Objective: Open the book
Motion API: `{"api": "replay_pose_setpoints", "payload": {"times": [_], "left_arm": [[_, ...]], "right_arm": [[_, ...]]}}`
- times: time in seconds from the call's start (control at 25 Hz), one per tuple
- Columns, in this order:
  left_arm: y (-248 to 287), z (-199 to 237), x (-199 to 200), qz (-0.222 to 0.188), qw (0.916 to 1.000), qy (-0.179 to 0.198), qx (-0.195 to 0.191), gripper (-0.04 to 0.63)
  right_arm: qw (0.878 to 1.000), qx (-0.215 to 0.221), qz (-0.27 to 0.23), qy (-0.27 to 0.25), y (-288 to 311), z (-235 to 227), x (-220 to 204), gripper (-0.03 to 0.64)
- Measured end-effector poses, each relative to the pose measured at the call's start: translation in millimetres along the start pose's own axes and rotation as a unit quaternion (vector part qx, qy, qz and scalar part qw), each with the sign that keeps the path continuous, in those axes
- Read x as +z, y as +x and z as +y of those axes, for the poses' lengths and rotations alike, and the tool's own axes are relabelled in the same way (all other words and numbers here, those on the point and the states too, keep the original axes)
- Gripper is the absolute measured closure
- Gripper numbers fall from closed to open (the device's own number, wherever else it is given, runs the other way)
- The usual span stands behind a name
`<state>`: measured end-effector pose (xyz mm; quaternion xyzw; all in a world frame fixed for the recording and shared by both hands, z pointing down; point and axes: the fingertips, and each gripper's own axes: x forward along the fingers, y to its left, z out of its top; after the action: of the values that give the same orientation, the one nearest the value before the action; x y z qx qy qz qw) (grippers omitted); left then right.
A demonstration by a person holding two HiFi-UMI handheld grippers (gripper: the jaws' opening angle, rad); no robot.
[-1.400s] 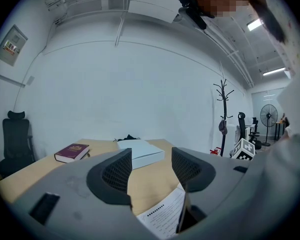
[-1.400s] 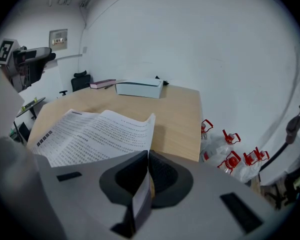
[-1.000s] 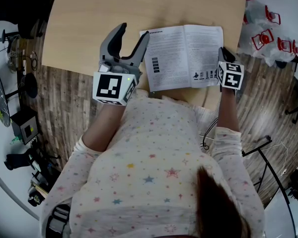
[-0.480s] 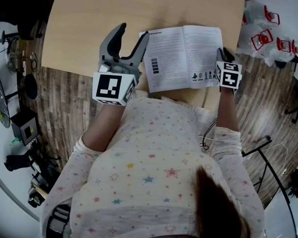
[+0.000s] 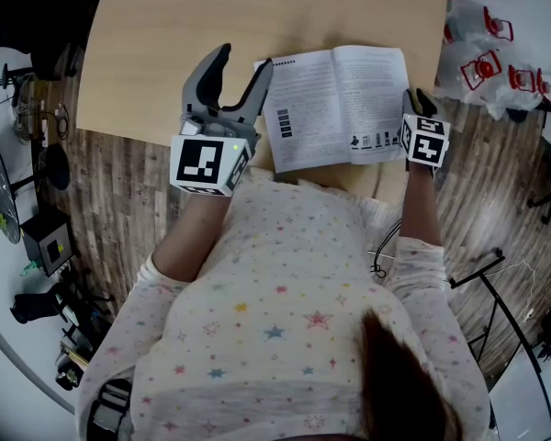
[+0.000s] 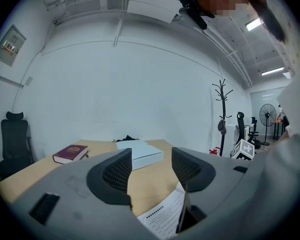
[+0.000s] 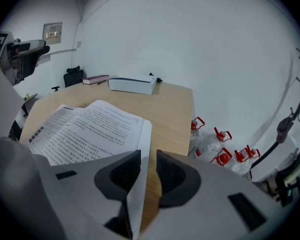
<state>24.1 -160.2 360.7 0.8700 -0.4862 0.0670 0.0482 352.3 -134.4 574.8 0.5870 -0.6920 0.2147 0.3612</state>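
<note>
The book (image 5: 335, 104) lies open on the wooden table (image 5: 156, 44), printed pages up. My right gripper (image 5: 415, 99) sits at the book's lower right corner, shut on the edge of the right-hand pages. In the right gripper view the white page edge (image 7: 140, 149) runs between the jaws of that gripper (image 7: 147, 171), and the open book (image 7: 85, 129) spreads to the left. My left gripper (image 5: 241, 61) stands open just left of the book, its right finger (image 5: 260, 73) at the book's top left corner. The left gripper view shows the left gripper (image 6: 150, 171) holding nothing, the book's page (image 6: 162, 219) below its right jaw.
A white box (image 6: 140, 153) and a maroon book (image 6: 70, 153) lie at the table's far side. Clear bags with red-handled items (image 5: 487, 58) rest on the floor right of the table. The near table edge (image 5: 129, 134) runs just under my left gripper. A coat stand (image 6: 222, 114) stands off to the right.
Almost nothing: the whole head view has shifted a little. The right gripper stays on the book's corner, and the left gripper stays open beside the book.
</note>
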Motion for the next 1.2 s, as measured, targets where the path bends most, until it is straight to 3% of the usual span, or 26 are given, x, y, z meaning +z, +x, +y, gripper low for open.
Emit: {"api": "replay_pose_setpoints", "payload": {"times": [1.2], "left_arm": [[1.7, -9.5, 28.4, -0.043, 0.9988, -0.005, -0.024, 0.36]], "right_arm": [[0.991, -0.011, -0.121, 0.059, -81.4, -2.6, 58.0, 0.58]]}}
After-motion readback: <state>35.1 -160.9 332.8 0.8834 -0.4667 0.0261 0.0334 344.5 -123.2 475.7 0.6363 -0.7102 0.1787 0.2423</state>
